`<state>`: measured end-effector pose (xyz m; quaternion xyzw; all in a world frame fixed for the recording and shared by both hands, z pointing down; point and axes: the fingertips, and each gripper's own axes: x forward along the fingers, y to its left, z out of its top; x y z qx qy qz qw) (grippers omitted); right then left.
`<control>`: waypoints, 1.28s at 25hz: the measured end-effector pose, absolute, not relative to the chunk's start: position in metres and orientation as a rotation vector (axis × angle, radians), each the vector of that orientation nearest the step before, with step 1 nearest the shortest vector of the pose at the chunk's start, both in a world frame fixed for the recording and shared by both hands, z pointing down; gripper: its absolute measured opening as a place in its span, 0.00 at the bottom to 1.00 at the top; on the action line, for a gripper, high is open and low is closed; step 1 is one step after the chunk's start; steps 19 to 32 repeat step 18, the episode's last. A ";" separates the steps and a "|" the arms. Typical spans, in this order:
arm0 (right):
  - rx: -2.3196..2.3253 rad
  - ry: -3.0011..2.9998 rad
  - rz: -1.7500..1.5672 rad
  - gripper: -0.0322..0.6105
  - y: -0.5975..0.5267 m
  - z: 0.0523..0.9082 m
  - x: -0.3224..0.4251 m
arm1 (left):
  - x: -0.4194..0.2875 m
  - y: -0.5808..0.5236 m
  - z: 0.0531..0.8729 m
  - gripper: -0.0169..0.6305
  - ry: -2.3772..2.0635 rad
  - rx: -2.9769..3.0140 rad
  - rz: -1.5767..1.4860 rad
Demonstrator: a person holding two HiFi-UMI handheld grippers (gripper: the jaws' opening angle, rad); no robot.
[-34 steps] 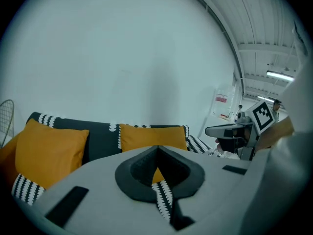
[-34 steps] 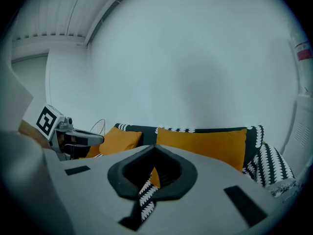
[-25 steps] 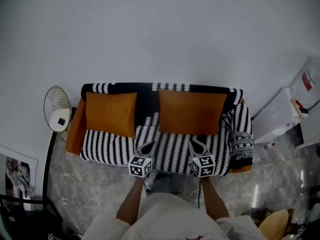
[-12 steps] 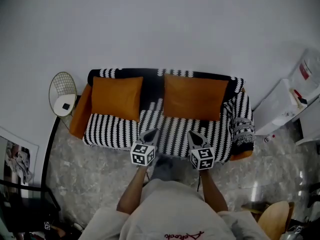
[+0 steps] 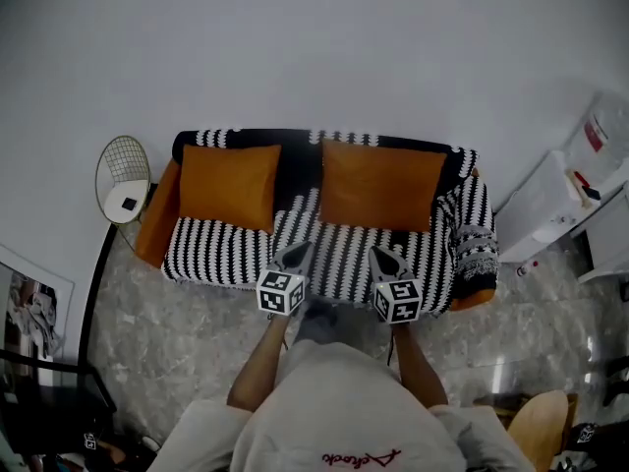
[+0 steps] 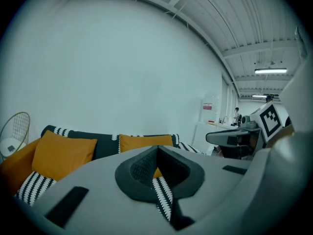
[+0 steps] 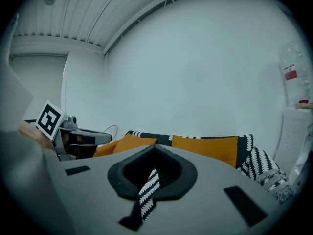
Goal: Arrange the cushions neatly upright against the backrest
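Two orange cushions stand upright against the backrest of a sofa with a black-and-white striped cover: the left cushion and the wider right cushion. Both also show in the left gripper view, left cushion and right cushion, and in the right gripper view, left cushion and right cushion. My left gripper and right gripper hover side by side over the seat's front edge, pointing at the backrest. Both are shut and hold nothing, well short of the cushions.
A round wire side table stands at the sofa's left end. White cabinets stand to the right. A framed picture leans at the left, and a wooden stool is at the lower right on the marble floor.
The head view has shifted, so the sofa sits a little higher in frame. Both grippers, still shut, moved slightly with the person in front of the seat. The cushions have not moved.
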<state>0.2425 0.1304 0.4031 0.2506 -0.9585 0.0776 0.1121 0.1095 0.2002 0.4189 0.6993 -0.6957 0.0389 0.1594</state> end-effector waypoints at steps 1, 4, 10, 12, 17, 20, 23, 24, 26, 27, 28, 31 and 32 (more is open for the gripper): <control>0.740 -2.812 0.227 0.09 0.130 0.403 0.243 | 0.110 0.200 0.418 0.07 -1.988 2.002 0.113; 0.746 -2.813 0.228 0.09 0.129 0.402 0.244 | 0.110 0.198 0.416 0.07 -1.990 2.007 0.116; 0.743 -2.806 0.230 0.09 0.129 0.404 0.244 | 0.113 0.195 0.416 0.07 -1.984 2.012 0.116; 0.741 -2.805 0.229 0.09 0.129 0.405 0.243 | 0.113 0.194 0.414 0.07 -1.985 2.018 0.108; 0.742 -2.806 0.224 0.09 0.125 0.404 0.243 | 0.114 0.191 0.412 0.07 -1.990 2.018 0.093; 0.741 -2.806 0.223 0.09 0.125 0.404 0.243 | 0.114 0.191 0.412 0.07 -1.990 2.017 0.092; 0.741 -2.806 0.223 0.09 0.125 0.404 0.243 | 0.114 0.191 0.412 0.07 -1.990 2.017 0.092; 0.741 -2.806 0.223 0.09 0.125 0.404 0.243 | 0.114 0.191 0.412 0.07 -1.990 2.017 0.092; 0.741 -2.806 0.223 0.09 0.125 0.404 0.243 | 0.114 0.191 0.412 0.07 -1.990 2.017 0.092; 0.741 -2.806 0.223 0.09 0.125 0.404 0.243 | 0.114 0.191 0.412 0.07 -1.990 2.017 0.092; 0.741 -2.806 0.223 0.09 0.125 0.404 0.243 | 0.114 0.191 0.412 0.07 -1.990 2.017 0.092; 0.741 -2.806 0.223 0.09 0.125 0.404 0.243 | 0.114 0.191 0.412 0.07 -1.990 2.017 0.092; 0.741 -2.806 0.223 0.09 0.125 0.404 0.243 | 0.114 0.191 0.412 0.07 -1.990 2.017 0.092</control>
